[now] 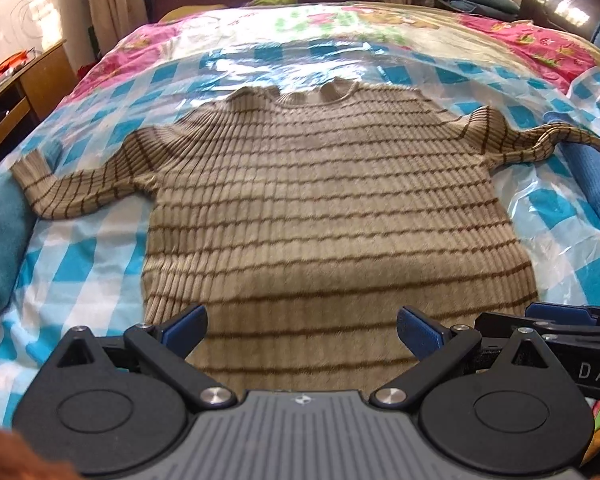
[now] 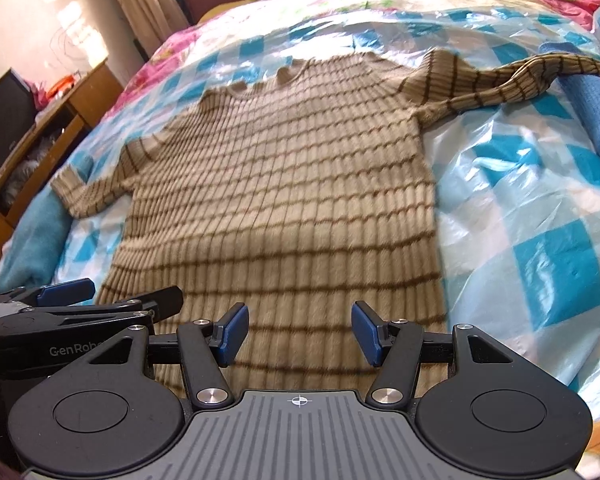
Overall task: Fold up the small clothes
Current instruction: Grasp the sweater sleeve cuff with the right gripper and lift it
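A tan sweater with dark brown stripes (image 1: pixel 324 200) lies flat on the bed, collar far, hem near, both sleeves spread out. It fills the middle of the right wrist view too (image 2: pixel 284 184). Its right sleeve (image 2: pixel 512 76) is twisted and drapes over a blue cloth. My left gripper (image 1: pixel 302 330) is open and empty, just above the hem. My right gripper (image 2: pixel 300 334) is open and empty over the hem's right part. The right gripper shows at the lower right of the left wrist view (image 1: pixel 560 320); the left gripper shows at the lower left of the right wrist view (image 2: pixel 72 304).
A shiny blue-and-white checked plastic sheet (image 1: pixel 100 248) covers the bed. A teal cloth (image 1: pixel 0 240) lies under the left cuff, a blue folded cloth (image 1: pixel 596 184) at the right. A wooden desk (image 1: pixel 24 92) stands left of the bed. Pink floral bedding (image 1: pixel 540 40) lies beyond.
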